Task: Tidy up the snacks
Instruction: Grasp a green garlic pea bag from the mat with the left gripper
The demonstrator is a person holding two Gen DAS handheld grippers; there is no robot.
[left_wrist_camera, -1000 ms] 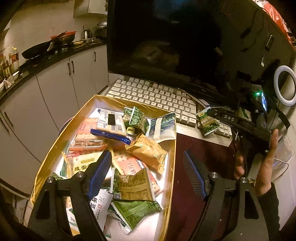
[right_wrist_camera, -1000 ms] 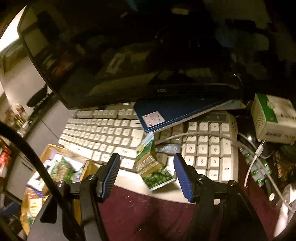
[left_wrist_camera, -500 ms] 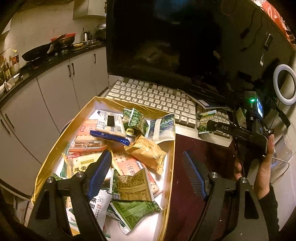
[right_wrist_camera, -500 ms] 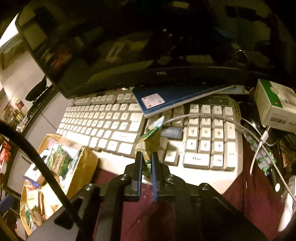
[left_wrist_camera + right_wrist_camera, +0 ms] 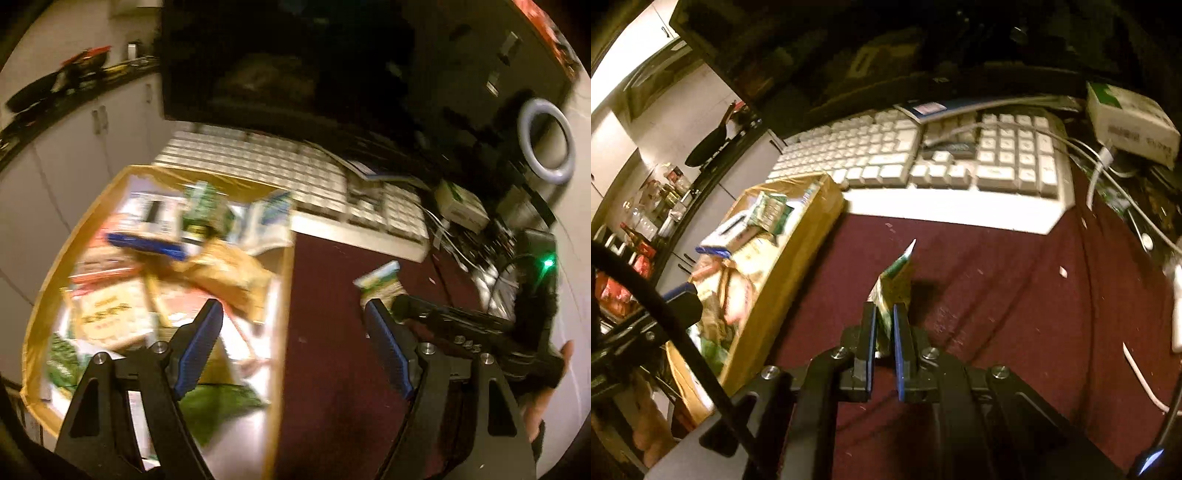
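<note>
A small green snack packet (image 5: 892, 286) stands pinched between the pads of my right gripper (image 5: 884, 314), which is shut on it above the dark red tablecloth (image 5: 997, 295). The left wrist view shows the same green snack packet (image 5: 380, 282) with the right gripper (image 5: 397, 306) coming in from the right. My left gripper (image 5: 295, 325) is open and holds nothing, hovering over the right edge of the gold box (image 5: 284, 295). That gold box (image 5: 798, 251) is full of mixed snack packs: green, orange, white and blue ones.
A white keyboard (image 5: 923, 162) lies behind the cloth, under a dark monitor (image 5: 332, 66). A white and green carton (image 5: 1130, 122), cables (image 5: 1100, 173) and a ring light (image 5: 546, 144) crowd the right. Kitchen cabinets (image 5: 85, 147) stand at the left.
My right gripper shut on the green packet at the keyboard's edge and pulled it back over the red cloth. My left gripper swung a little to the right, still open.
</note>
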